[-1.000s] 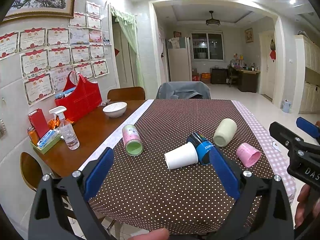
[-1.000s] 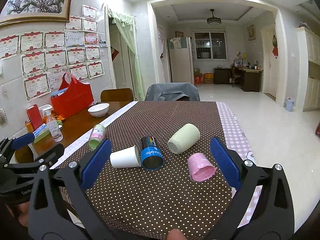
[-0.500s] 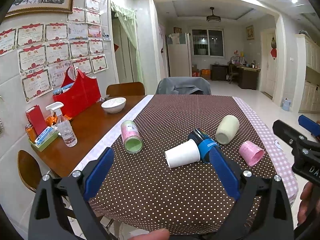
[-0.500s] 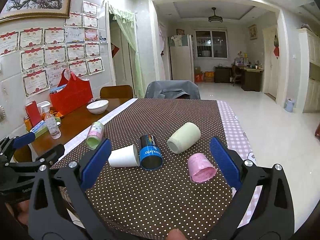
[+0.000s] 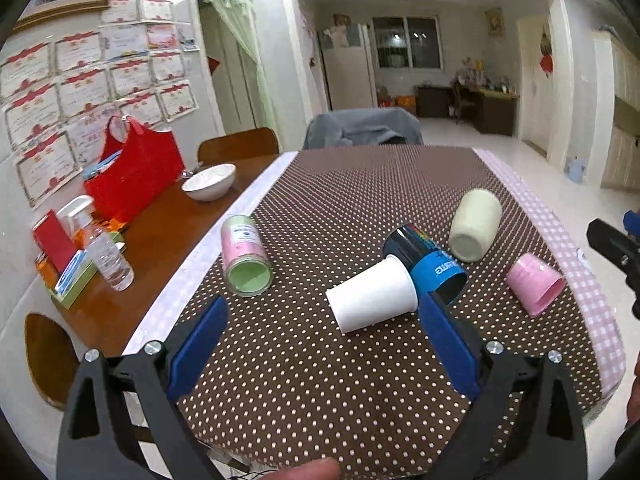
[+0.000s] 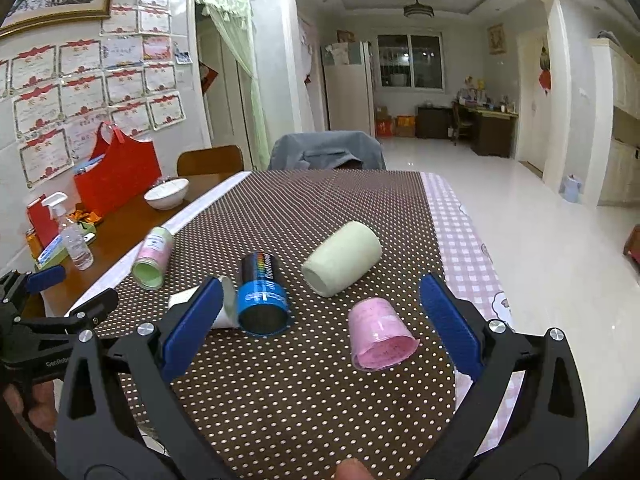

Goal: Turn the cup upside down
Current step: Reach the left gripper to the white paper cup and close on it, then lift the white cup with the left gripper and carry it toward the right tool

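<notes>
Several cups lie on their sides on the brown dotted tablecloth [image 5: 320,380]: a white paper cup [image 5: 372,300], a blue and black cup [image 5: 430,264], a pale green cup [image 5: 476,224], a pink cup [image 5: 534,284] and a pink and green cup [image 5: 245,256]. In the right wrist view they show too: the white cup [image 6: 224,304], the blue cup [image 6: 262,296], the pale green cup [image 6: 340,264], the pink cup [image 6: 378,332] and the pink and green cup [image 6: 154,256]. My left gripper [image 5: 320,336] is open, just short of the white cup. My right gripper [image 6: 316,320] is open, with the blue and pink cups ahead.
A white bowl [image 5: 209,182], a red bag [image 5: 132,168] and a spray bottle [image 5: 104,252] stand on the bare wood at the left. A chair with grey cloth [image 5: 362,130] is at the far end. The table's right edge [image 5: 592,308] has a pink checked border.
Both grippers have moved forward and down towards the cups, which now look closer. The cups have not moved.
</notes>
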Motion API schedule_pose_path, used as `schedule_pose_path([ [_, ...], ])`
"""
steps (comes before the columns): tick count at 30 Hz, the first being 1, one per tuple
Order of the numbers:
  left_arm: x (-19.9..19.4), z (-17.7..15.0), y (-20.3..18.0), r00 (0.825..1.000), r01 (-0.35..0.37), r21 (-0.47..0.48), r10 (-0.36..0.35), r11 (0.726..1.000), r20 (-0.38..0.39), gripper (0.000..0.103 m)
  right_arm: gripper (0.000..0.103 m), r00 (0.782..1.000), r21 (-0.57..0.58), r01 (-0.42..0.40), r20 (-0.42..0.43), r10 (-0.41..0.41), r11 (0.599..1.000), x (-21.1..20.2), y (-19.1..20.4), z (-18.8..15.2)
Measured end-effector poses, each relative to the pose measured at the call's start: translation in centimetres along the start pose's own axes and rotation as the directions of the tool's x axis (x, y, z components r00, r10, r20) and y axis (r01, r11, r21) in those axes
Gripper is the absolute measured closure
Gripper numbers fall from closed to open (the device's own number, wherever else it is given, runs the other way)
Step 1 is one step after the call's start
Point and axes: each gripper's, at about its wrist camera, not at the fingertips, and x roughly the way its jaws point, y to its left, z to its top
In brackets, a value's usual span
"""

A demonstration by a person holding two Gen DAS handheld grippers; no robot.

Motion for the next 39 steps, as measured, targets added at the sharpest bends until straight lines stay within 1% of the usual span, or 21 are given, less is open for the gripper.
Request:
schedule_pose_path([
  [2, 1.3, 0.3, -0.5, 1.0, 0.011, 0.03, -0.01, 0.999, -0.021, 0.008, 0.006, 1.0, 0.011, 0.002, -0.022, -0.002, 1.0, 1.1, -0.7, -0.1],
  [5, 3.3, 0.9, -1.3, 0.997, 0.046, 0.094, -0.041, 0.994, -0.06, 0.008, 0.006, 0.999, 0.022, 0.015, -0.052, -0.014, 1.0, 2.5, -1.5, -0.2],
  [9, 6.2, 1.2, -2.3, 0.99, 0.093, 0.199, -0.07, 0.976, -0.121, 0.008, 0.006, 0.995, 0.038, 0.032, -0.095, -0.029, 0.999, 4.3, -2.3, -0.7],
  [11, 7.5, 1.2, -2.5, 0.984, 0.118, 0.234, -0.082, 0.965, -0.156, 0.008, 0.006, 0.993, 0.045, 0.041, -0.113, -0.036, 0.998, 5.0, -2.5, -1.0],
  [13, 8.9, 1.0, -2.9, 0.977, 0.148, 0.285, -0.095, 0.947, -0.192, 0.008, 0.006, 0.991, 0.05, 0.05, -0.129, -0.043, 0.998, 5.6, -2.6, -1.3],
  [17, 11.2, 0.5, -3.4, 0.96, 0.209, 0.352, -0.123, 0.912, -0.252, 0.008, 0.006, 0.986, 0.054, 0.06, -0.158, -0.051, 0.997, 6.7, -2.5, -1.7],
  [20, 12.6, 0.1, -3.7, 0.943, 0.266, 0.397, -0.152, 0.879, -0.297, 0.008, 0.006, 0.983, 0.054, 0.065, -0.177, -0.054, 0.996, 7.4, -2.3, -1.8],
  [21, 13.0, 0.1, -3.7, 0.939, 0.276, 0.406, -0.155, 0.871, -0.306, 0.008, 0.006, 0.982, 0.054, 0.066, -0.183, -0.055, 0.996, 7.7, -2.2, -1.8],
  [25, 14.8, 0.3, -4.0, 0.917, 0.339, 0.45, -0.184, 0.826, -0.353, 0.008, 0.006, 0.978, 0.055, 0.07, -0.199, -0.058, 0.996, 8.5, -1.8, -1.6],
  [26, 15.4, 0.3, -4.2, 0.905, 0.368, 0.461, -0.198, 0.808, -0.375, 0.008, 0.006, 0.978, 0.055, 0.071, -0.2, -0.059, 0.996, 8.7, -1.8, -1.6],
  [29, 16.6, 0.5, -4.3, 0.895, 0.391, 0.487, -0.199, 0.781, -0.399, 0.008, 0.006, 0.977, 0.057, 0.075, -0.206, -0.062, 0.996, 9.0, -1.9, -1.5],
  [30, 16.9, 0.3, -4.5, 0.888, 0.412, 0.502, -0.211, 0.761, -0.409, 0.008, 0.006, 0.976, 0.058, 0.076, -0.207, -0.063, 0.995, 9.1, -1.9, -1.5],
  [33, 17.9, 0.6, -4.8, 0.882, 0.426, 0.516, -0.214, 0.743, -0.42, 0.008, 0.006, 0.976, 0.059, 0.077, -0.21, -0.063, 0.995, 9.4, -1.9, -1.5],
  [34, 18.2, 0.6, -5.0, 0.873, 0.444, 0.515, -0.224, 0.733, -0.433, 0.009, 0.006, 0.976, 0.059, 0.076, -0.211, -0.062, 0.995, 9.4, -1.8, -1.5],
  [36, 19.0, 0.6, -5.1, 0.862, 0.456, 0.51, -0.221, 0.729, -0.455, 0.032, 0.006, 0.976, 0.059, 0.074, -0.211, -0.06, 0.995, 9.3, -1.7, -1.6],
  [37, 19.5, 0.5, -5.0, 0.851, 0.465, 0.496, -0.216, 0.734, -0.478, 0.039, 0.006, 0.976, 0.059, 0.074, -0.21, -0.06, 0.995, 9.2, -1.7, -1.6],
  [38, 19.7, 0.6, -4.7, 0.848, 0.465, 0.477, -0.221, 0.746, -0.481, 0.039, 0.006, 0.976, 0.06, 0.073, -0.209, -0.059, 0.995, 9.1, -1.7, -1.6],
  [39, 19.9, 0.7, -4.4, 0.843, 0.472, 0.465, -0.231, 0.749, -0.485, 0.039, 0.006, 0.977, 0.062, 0.072, -0.207, -0.057, 0.996, 9.0, -1.7, -1.6],
])
